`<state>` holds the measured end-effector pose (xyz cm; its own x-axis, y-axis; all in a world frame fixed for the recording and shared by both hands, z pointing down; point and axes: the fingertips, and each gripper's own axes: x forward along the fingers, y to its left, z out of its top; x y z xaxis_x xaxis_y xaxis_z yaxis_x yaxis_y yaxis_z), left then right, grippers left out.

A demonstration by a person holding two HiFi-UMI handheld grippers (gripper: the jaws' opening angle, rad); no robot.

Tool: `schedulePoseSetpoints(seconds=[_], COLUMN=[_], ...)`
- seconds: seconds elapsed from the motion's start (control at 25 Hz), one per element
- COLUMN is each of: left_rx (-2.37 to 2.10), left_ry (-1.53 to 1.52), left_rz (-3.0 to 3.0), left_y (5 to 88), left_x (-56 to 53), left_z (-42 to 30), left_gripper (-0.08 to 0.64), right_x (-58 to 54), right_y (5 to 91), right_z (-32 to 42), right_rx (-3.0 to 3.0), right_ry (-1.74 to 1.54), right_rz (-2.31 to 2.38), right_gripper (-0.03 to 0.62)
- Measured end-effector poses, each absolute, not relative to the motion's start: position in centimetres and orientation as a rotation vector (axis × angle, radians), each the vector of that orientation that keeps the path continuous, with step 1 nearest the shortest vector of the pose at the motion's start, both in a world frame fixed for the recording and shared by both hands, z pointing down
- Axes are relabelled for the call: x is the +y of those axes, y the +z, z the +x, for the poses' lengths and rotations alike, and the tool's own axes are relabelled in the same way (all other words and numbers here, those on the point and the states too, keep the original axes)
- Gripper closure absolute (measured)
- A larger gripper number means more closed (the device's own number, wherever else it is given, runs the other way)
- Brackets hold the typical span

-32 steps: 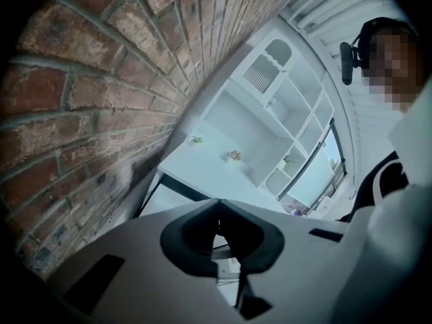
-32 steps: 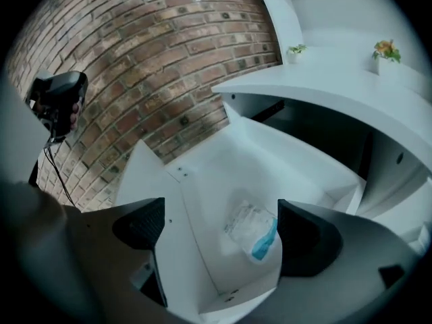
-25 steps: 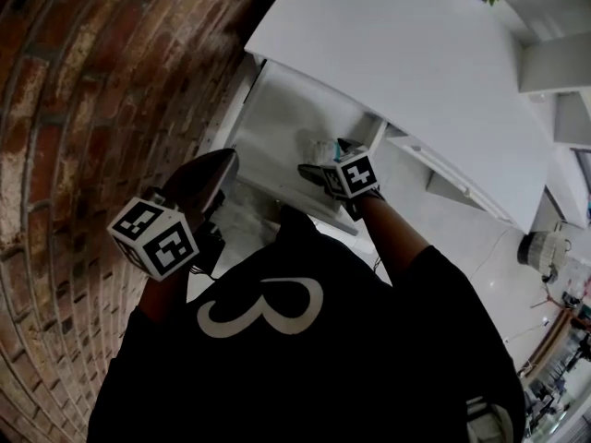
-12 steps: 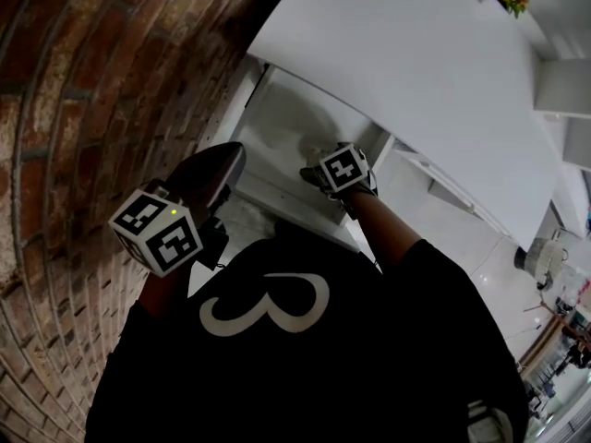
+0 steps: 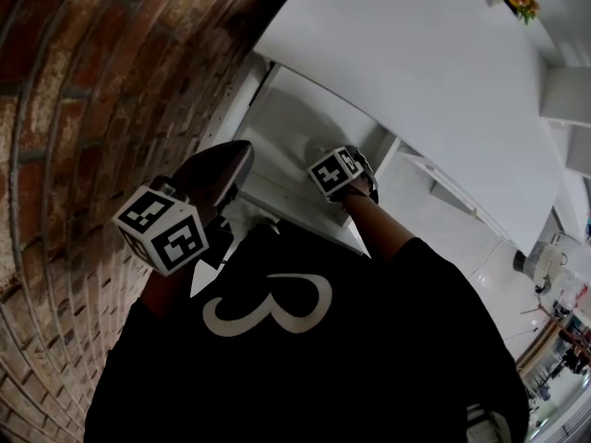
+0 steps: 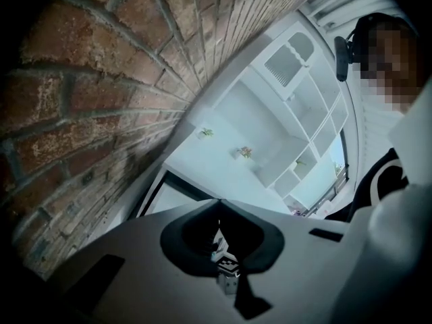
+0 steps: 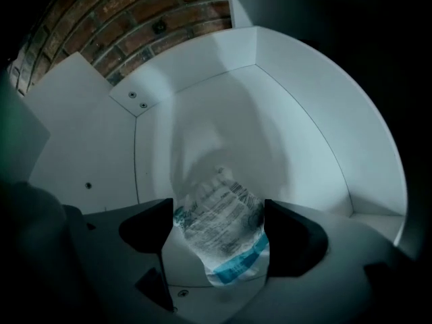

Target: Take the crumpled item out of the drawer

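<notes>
The crumpled item (image 7: 223, 228) is a clear plastic wrapper with black print and a blue stripe. It lies on the floor of the open white drawer (image 7: 223, 133). My right gripper (image 7: 217, 225) reaches down into the drawer (image 5: 286, 127) and its jaws are closing, with the wrapper between them. The wrapper's edges reach both dark pads (image 7: 145, 231), but I see no squeeze on it. In the head view the right gripper (image 5: 332, 166) and its marker cube hide the wrapper. My left gripper (image 5: 238, 155) hangs shut and empty just left of the drawer front; its tips (image 6: 217, 208) meet.
A red brick wall (image 5: 92, 109) runs close along the left. The white cabinet top (image 5: 416, 63) overhangs the drawer's far part, with a small plant (image 5: 522, 0) at its back. White shelves (image 6: 290, 133) stand beyond.
My right gripper has gone a little further into the drawer, over the wrapper. The left gripper has stayed about where it was.
</notes>
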<state>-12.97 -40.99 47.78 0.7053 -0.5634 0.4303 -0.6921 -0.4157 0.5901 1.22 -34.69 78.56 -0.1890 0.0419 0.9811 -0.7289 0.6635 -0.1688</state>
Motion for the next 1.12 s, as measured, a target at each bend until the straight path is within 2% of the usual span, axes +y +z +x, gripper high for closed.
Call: schedulePoseSetpoints(seconds=[0.16,0.36,0.72,1.12], left_rx=[-0.937,-0.919,-0.91,-0.864], left_ry=[0.228,0.245,0.253,0.276], left_rz=[2.119,2.115,2.119,2.161], left_y=[48.1,48.2,48.0,47.2], left_x=[-40.6,-39.7,-37.8,-35.3], left_z=[-12.9,-13.0,-13.5,-13.3], left_gripper=[0.557,0.557,0.557,0.557], right_x=[-34.9,-34.9,-34.4,-34.4], right_y=[78.8,79.1,78.9,75.9], right_z=[1.7,1.9,1.9,1.5], right_rx=[-1.6,-1.587,-1.589,-1.698], right_ry=[0.701,0.659,0.617,0.629], right_rz=[0.593,0.597,0.557,0.611], right_gripper=[0.202,0.221,0.35,0.38])
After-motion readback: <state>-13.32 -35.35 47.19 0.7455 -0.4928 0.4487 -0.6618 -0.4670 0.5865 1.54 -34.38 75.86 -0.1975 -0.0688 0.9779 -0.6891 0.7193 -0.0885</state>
